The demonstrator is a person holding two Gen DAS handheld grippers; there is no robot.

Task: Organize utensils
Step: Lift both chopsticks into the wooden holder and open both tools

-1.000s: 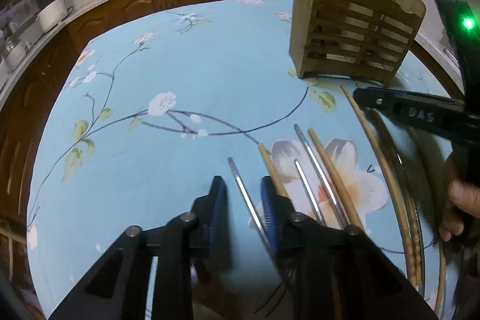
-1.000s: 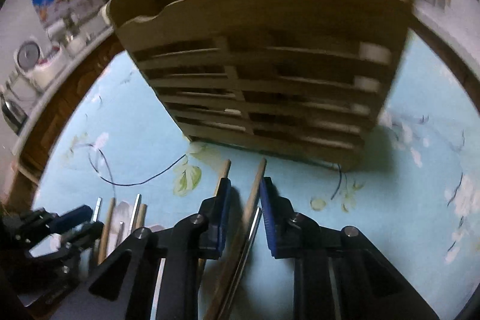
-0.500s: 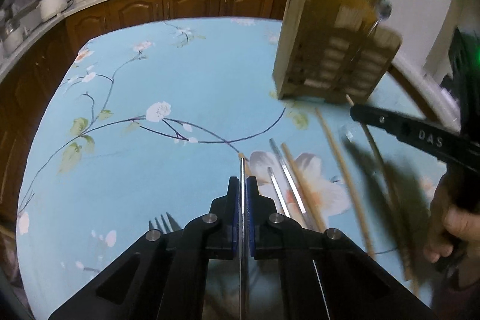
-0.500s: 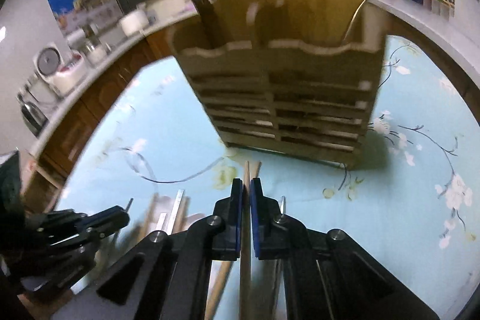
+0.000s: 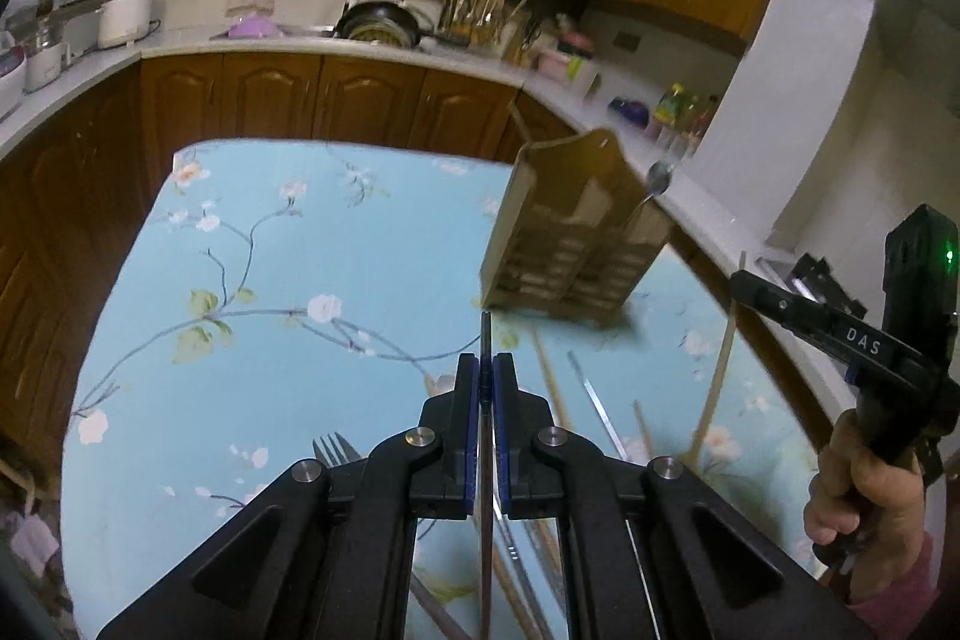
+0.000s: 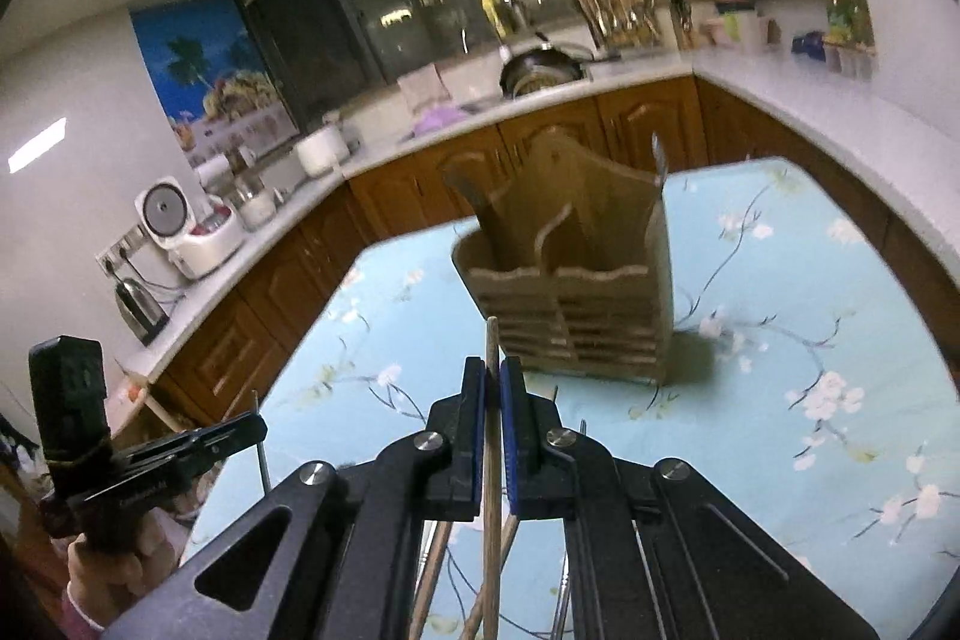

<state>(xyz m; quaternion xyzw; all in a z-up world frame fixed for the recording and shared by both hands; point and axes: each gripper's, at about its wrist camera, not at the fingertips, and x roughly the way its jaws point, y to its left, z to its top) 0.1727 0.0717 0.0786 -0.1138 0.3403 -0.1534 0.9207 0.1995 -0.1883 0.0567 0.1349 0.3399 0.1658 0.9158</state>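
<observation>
Left wrist view first: the left gripper has its blue pads pinched tight on a thin metal chopstick, whose dark tip pokes out just beyond the fingertips while the rest runs back between the fingers toward the camera. Ahead of that claw and off to its right stands the wooden utensil holder on the floral tablecloth, upright, well apart from the chopstick tip. A spoon sticks up out of the holder's far right corner. Below and to the right of the claw, more chopsticks, wooden and metal, lie loose on the cloth, and a fork lies just to its left, partly hidden under the gripper arm.

From the right wrist view, the right gripper is closed on a wooden chopstick; the pale tip rises a little past the pads and points toward the holder, which sits straight ahead and slightly right of this claw, near but not touching. Its slatted front faces the camera, with a divider splitting it into compartments. Far to the left of this claw a person's hand grips the other tool.
</observation>
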